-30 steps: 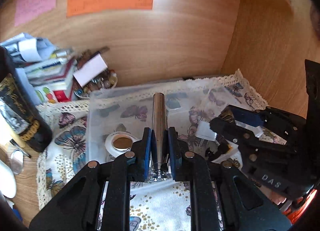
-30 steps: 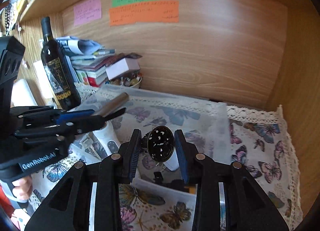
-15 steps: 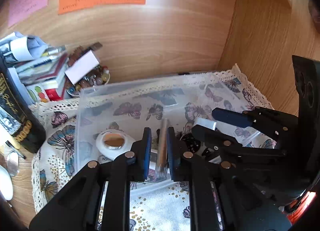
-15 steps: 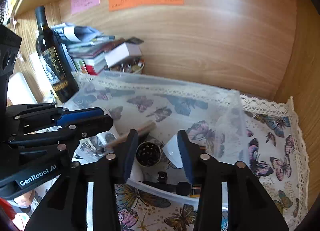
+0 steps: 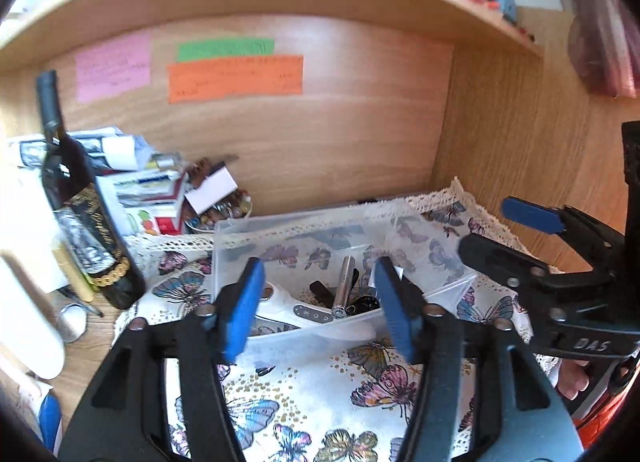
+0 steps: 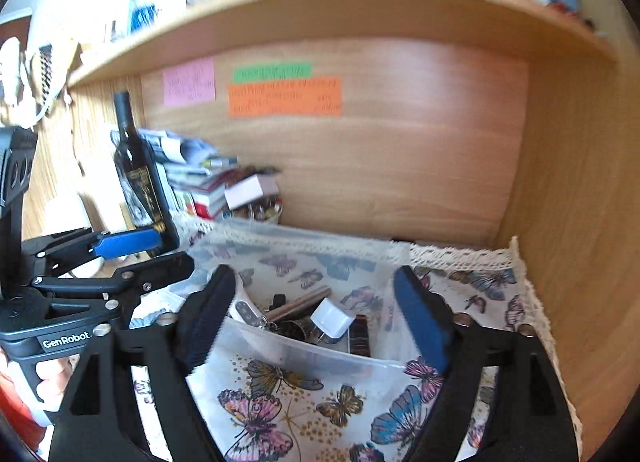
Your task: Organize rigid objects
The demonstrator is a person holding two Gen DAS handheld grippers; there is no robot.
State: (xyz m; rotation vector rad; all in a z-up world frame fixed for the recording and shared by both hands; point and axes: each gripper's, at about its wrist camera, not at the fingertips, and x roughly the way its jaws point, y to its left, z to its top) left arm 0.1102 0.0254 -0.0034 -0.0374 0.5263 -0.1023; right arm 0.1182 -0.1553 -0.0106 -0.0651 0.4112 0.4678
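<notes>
Both hand-held grippers [image 5: 318, 302] [image 6: 316, 318] empty, agape.

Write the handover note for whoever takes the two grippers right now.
Left gripper: open, empty; jaws have just been opening.
Right gripper: open, empty; jaws have just been opening, nothing between them.
Clear plastic bin on the butterfly cloth holds the metal cylinder, the round black item, a white plug and a white gadget.
Done: cylinder and round black item lie in the bin.
Left: no other loose rigid object shows on the cloth; the wine bottle and paper stack stand untouched at the side.
</notes>
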